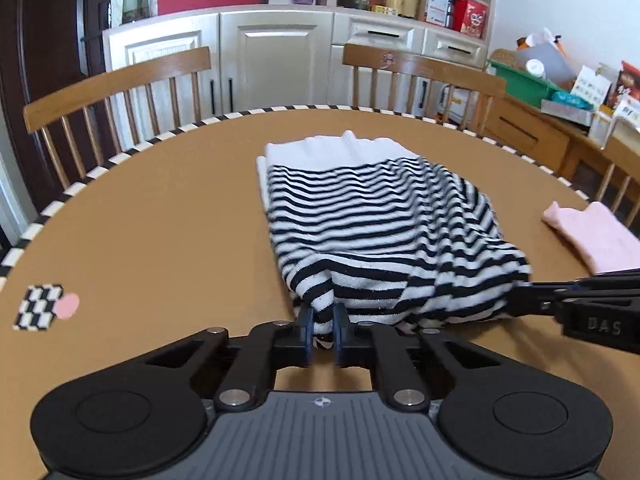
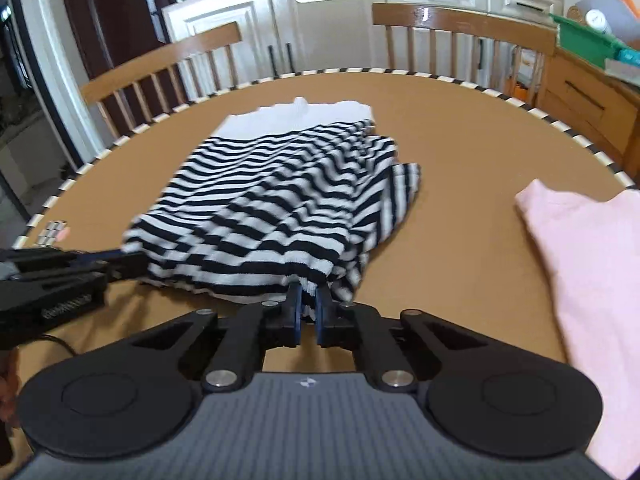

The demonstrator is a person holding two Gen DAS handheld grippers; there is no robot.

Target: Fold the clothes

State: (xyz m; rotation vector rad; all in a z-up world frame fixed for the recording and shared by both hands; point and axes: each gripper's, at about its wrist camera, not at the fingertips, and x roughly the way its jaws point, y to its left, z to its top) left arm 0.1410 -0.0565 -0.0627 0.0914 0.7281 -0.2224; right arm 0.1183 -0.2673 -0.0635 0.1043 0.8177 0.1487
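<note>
We see the black-and-white striped knit garment (image 1: 372,224) lying across the middle of the round brown table (image 1: 160,220), its plain white band toward the far edge. Our left gripper (image 1: 323,316) pinches the garment's near hem, cloth bunched between its blue pads. Our right gripper (image 2: 307,296) pinches the same near hem further right. A folded pale pink cloth (image 2: 592,264) lies near the table's right edge.

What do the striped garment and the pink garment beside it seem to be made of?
Striped garment: soft knit, likely cotton; matte, with a ribbed white band at its far end, and it drapes in loose folds. Pink garment: smooth matte fabric, perhaps cotton jersey; too blurred to show any weave.
</note>
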